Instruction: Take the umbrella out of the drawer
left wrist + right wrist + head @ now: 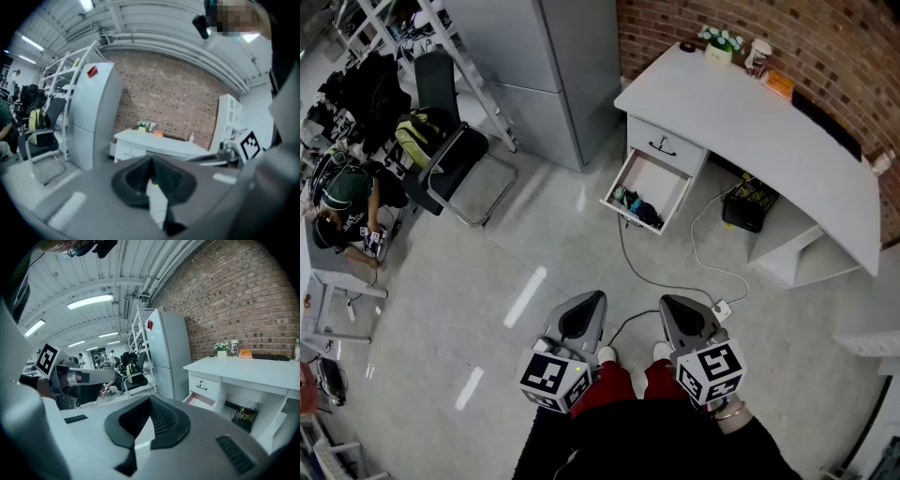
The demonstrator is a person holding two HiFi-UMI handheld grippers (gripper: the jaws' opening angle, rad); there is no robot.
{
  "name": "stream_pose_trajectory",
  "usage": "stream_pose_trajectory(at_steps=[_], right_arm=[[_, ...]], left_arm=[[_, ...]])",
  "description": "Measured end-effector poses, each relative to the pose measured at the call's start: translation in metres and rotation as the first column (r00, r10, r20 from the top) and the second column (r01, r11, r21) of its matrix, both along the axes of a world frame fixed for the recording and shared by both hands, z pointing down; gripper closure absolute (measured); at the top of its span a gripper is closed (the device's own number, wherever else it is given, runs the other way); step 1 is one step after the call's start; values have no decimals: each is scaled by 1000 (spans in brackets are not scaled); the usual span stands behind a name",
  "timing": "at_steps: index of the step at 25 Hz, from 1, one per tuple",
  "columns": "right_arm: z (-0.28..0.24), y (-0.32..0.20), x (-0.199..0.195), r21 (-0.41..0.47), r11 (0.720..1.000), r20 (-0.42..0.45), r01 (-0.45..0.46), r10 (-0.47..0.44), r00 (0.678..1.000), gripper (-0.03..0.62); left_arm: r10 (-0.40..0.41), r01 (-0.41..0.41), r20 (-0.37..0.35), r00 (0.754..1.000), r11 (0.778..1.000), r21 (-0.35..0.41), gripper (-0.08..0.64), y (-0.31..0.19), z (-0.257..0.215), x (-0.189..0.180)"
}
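A: What is taken in first?

B: A pale floor [534,244] is seen, closed off at the far side by a brick wall [825,47]. A grey cabinet [544,66] is stood left of a white surface [741,112], which is set against that wall. A black chair [445,159] is placed further left, well apart from both.

A: And the drawer?

B: The drawer [661,180] is pulled out from under the left end of the surface, below a shut one. The umbrella [639,210], as far as it can be made out, is the dark bundle lying at the drawer's front edge, beside something teal. A cable [675,281] is trailed over the floor from there.

A: How are the grippers held?

B: The left gripper [600,295] and the right gripper [664,301] are held side by side over the floor, well apart from the drawer. The jaws of each are pressed together, and nothing is pinched by either.
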State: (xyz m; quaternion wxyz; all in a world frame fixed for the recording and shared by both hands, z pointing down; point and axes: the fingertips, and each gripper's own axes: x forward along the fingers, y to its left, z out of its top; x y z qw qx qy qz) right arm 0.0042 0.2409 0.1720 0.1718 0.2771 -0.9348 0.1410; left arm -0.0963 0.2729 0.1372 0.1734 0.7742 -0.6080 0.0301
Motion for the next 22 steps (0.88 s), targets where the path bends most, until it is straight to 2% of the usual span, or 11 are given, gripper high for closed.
stream_pose_trajectory(at_steps=[5,10,16,22], right_arm=[[4,14,-33,-9,999,2,-47,47,999,594],[10,30,-49,-46,993,13,-106,107,994,594],[23,33,-43,-93,982,-24,-163,161,987,594],[34,15,-25,-124,966,-22,-229,228,973,594]], left_arm=[[39,-39,-19,999,999,-12,557,12,8,-36],[85,-85,-27,996,996,-10,557,20,15,-59],[126,-127,-24,992,991,-42,557,21,28,-67],[153,-153,3,988,987,-58,556,4,36,-57]])
